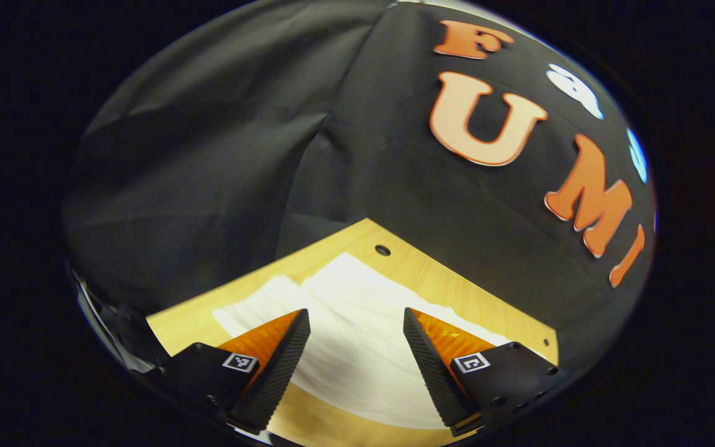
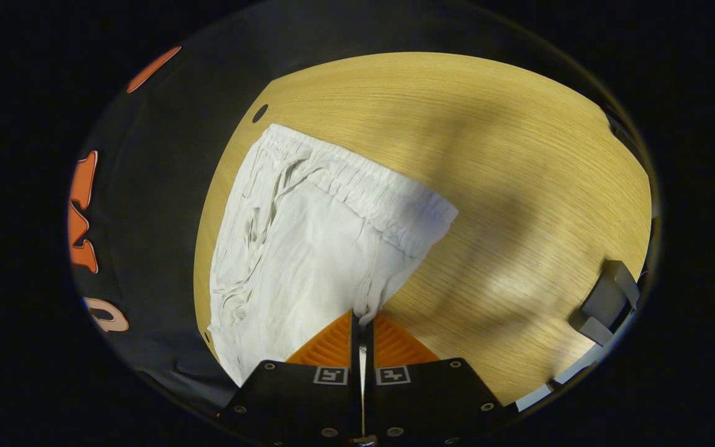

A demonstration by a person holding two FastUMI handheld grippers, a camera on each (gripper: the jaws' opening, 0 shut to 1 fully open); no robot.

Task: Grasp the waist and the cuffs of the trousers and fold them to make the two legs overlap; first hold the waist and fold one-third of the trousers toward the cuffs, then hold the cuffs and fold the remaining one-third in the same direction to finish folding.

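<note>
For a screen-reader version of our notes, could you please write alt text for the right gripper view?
The hand-held gripper is shut on an edge of the white trousers, which lie on a light wooden table. Their gathered elastic waistband lies at the far end, and the black cloth wall borders the table on the left.

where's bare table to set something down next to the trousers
The widest free patch in the right gripper view is the table beyond the waistband and off to its right, up to the grey bracket. It is tight along the wall edge near the hole, where the trousers nearly reach the rim. The right tool pinches the cloth.
</note>
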